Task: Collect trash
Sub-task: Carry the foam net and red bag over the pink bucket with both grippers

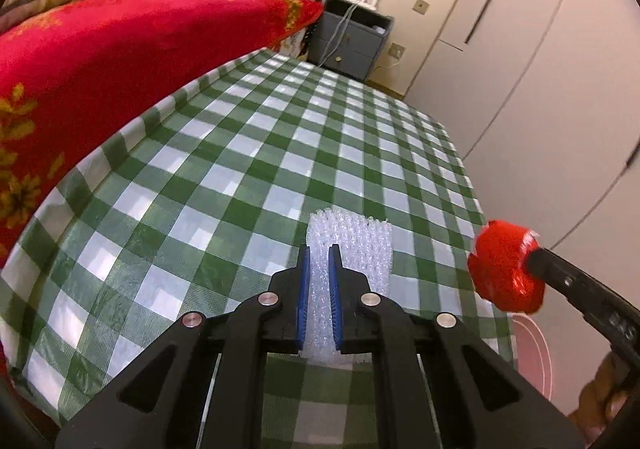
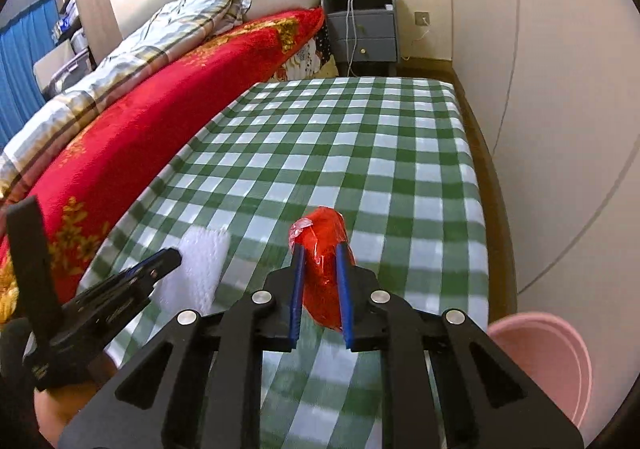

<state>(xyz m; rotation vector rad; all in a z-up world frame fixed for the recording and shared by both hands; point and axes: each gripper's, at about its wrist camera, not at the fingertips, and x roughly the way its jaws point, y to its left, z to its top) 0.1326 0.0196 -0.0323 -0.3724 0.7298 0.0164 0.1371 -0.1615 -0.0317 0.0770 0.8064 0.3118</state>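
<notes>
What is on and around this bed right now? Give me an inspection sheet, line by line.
Surface: green checked cloth, lying flat.
Job's things: white foam net held in the left gripper; red wrapper held in the right gripper; pink bin low at the right edge.
Clutter: nothing seen loose on the cloth.
Grippers: left gripper shut on the foam net; right gripper shut on the wrapper, both lifted off the cloth.
Cables: white leads hang down the grey nightstand.
Surroundings: red blanket and folded quilt alongside, cream wardrobe doors to the right.
</notes>
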